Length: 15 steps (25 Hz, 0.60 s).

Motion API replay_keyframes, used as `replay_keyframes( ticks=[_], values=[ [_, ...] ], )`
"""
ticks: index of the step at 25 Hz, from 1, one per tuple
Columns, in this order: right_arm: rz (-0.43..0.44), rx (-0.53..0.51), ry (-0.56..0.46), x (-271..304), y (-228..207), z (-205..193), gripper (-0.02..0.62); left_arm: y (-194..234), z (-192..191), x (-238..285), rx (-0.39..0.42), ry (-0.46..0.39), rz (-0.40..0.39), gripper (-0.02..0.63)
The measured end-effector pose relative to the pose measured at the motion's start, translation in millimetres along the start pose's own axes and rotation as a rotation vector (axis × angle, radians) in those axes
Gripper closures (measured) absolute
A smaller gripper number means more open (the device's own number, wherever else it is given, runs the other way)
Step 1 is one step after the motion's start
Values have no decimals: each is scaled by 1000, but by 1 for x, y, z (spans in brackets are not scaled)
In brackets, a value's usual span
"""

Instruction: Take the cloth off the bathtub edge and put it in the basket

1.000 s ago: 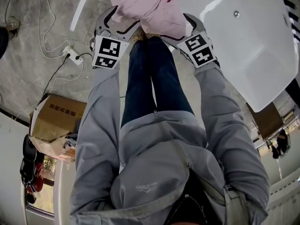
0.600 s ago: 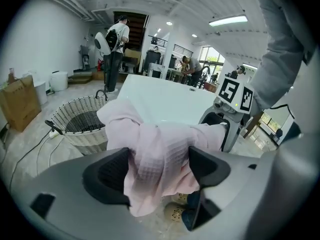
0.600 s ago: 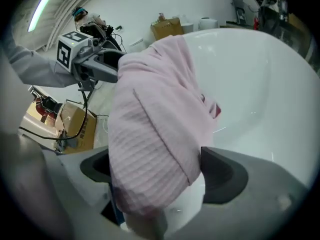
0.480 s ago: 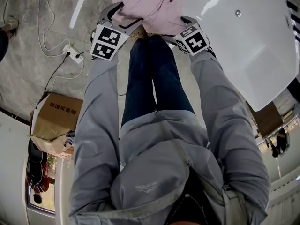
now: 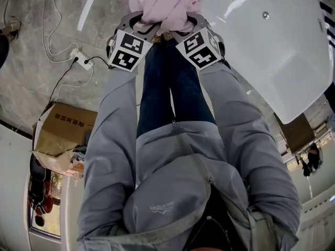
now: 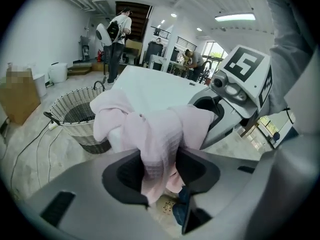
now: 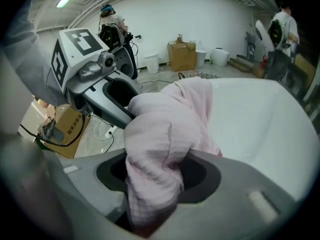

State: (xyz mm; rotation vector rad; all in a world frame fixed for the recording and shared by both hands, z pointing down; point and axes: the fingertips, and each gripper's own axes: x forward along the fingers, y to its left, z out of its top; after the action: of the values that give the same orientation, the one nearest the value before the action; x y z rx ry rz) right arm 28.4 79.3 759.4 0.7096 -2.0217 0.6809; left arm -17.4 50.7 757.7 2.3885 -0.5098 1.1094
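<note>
A pink cloth [image 5: 165, 4] lies bunched over the edge of the white bathtub [image 5: 272, 51]. My left gripper [image 5: 140, 21] and right gripper [image 5: 188, 22] sit close together at its near end, and both have just been closing with the cloth between the jaws. In the left gripper view a fold of the cloth [image 6: 155, 129] is pinched in my left gripper [image 6: 160, 169], with the right gripper [image 6: 235, 94] just beyond. In the right gripper view a thick wad of the cloth [image 7: 165, 129] fills my right gripper [image 7: 155, 179]. The woven basket [image 6: 75, 116] stands on the floor beside the tub.
The person's legs [image 5: 167, 88] stand right below the grippers. A power strip with cables [image 5: 78, 59] and a cardboard box [image 5: 63, 135] lie on the floor to the left. People [image 6: 117, 34] stand in the background, and boxes [image 7: 182, 54] line the far wall.
Both grippers have moved inward toward each other and their jaws have closed on the cloth. The cloth is now gathered into a narrower bunch between them.
</note>
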Motion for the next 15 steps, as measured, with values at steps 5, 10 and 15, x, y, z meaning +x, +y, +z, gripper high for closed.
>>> replay_keyframes(
  ticks=[5,10,15],
  values=[
    [-50,-67,-58,-16,7,15,417,-17,7,-8,-2,-44,-5,488],
    [-88,-56,-140,-47,15,38,540,-27,32,-31,8,-97,8,500],
    [-123,-59,-203,-85,23,65,543,-35,61,-68,36,-152,42,503]
  ],
)
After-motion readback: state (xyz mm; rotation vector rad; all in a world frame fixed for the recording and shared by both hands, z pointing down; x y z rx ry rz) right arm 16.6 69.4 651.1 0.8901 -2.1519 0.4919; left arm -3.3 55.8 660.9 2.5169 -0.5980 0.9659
